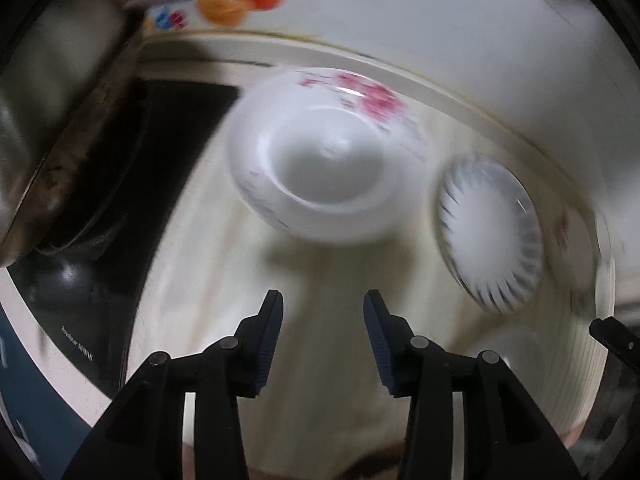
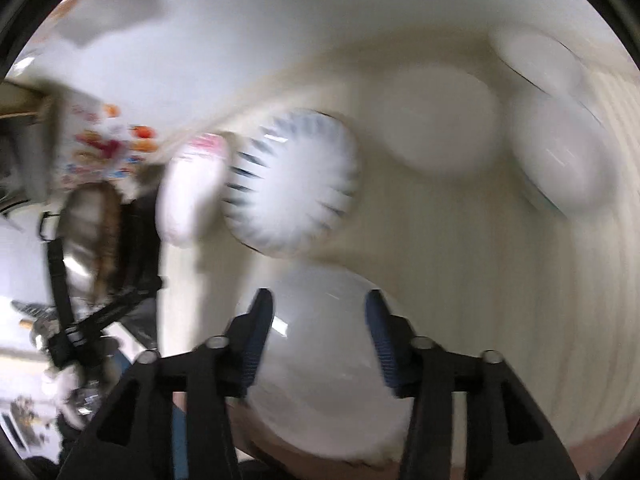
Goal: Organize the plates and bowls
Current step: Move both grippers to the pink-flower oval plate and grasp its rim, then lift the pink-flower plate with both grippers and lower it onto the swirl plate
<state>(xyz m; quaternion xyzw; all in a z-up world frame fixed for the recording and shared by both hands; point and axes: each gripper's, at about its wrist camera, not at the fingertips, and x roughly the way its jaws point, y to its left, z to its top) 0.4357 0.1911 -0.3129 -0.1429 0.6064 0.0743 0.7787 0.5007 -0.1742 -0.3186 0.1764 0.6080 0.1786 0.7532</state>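
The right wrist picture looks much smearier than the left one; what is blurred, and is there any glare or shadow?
Right wrist view: heavy motion blur smears the striped dish and plain plate; only the gripper fingers stay fairly crisp. Left wrist view: milder blur, small glints on the pink-flowered bowl, which casts a soft shadow toward the camera; fisheye bends the counter edge.

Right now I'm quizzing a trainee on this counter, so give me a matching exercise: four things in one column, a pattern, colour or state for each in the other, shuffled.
Things:
1. bowl
2. plate
3. left gripper
4. cooktop

Descriptions:
A. black surface
B. dark radial strokes around the rim
C. pink flowers on the outside
D. open, nothing between the fingers

Pairs: 1-C, 2-B, 3-D, 4-A
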